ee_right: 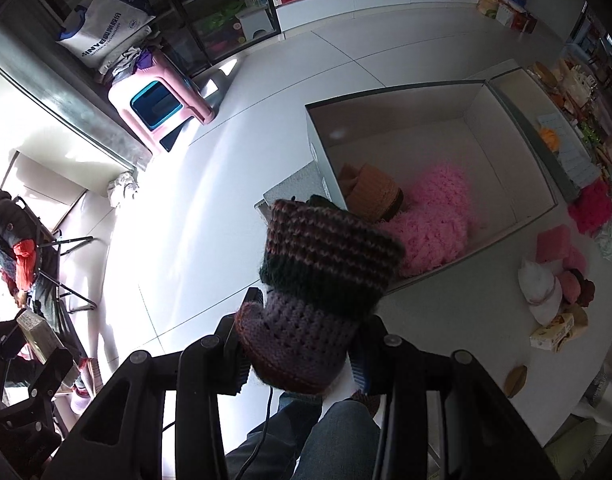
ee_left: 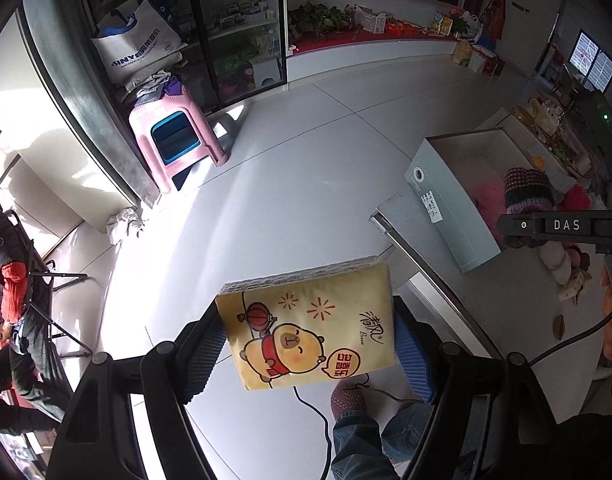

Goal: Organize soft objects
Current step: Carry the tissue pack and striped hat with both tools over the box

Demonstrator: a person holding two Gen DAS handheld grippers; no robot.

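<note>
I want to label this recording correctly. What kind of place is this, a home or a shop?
Probably a small shop or a home with a shop corner: a glass-door cabinet with stocked shelves, a long counter with packaged goods, and a pink plastic stool on the tiled floor.

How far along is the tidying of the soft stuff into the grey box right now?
Partly done. Already in the grey box: a pink fluffy piece and an orange knit hat. In hand: the left gripper clamps a tissue pack, the right gripper clamps a striped knit hat, neither yet in the box. Left: the pile of soft items on the table beside the box.
</note>
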